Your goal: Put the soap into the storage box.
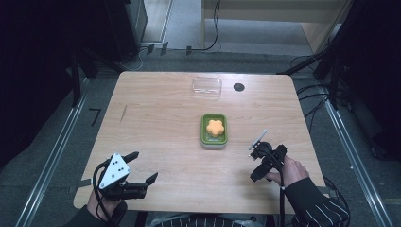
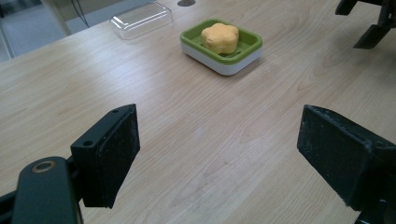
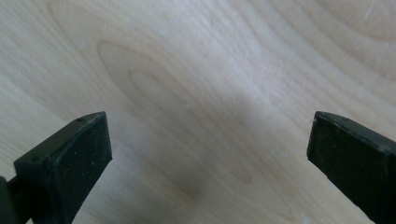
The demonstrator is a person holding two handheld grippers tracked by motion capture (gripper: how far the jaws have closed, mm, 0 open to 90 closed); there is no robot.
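**Soap in its dish at mid-worktop**

A flower-shaped orange soap (image 1: 215, 127) sits flat in a green soap dish (image 1: 204, 128) with a white base, roughly at the middle of the wooden worktop (image 1: 156, 123). The soap lies centred on the dish's ribbed floor, its lobed outline clear of the rim all round. Beyond the dish, nearer the far edge, a clear plastic lid (image 1: 206, 87) rests on the wood, well apart from it.

Soap dish (image 1: 214, 140): green, mid-tabletop (image 1: 161, 118), orange flower-shaped soap (image 1: 215, 127) inside
Clear lid (image 1: 206, 87): far edge
Left tongs (image 1: 142, 167): near-left corner, jaws apart
Right tongs (image 1: 256, 163): near-right, just beside dish
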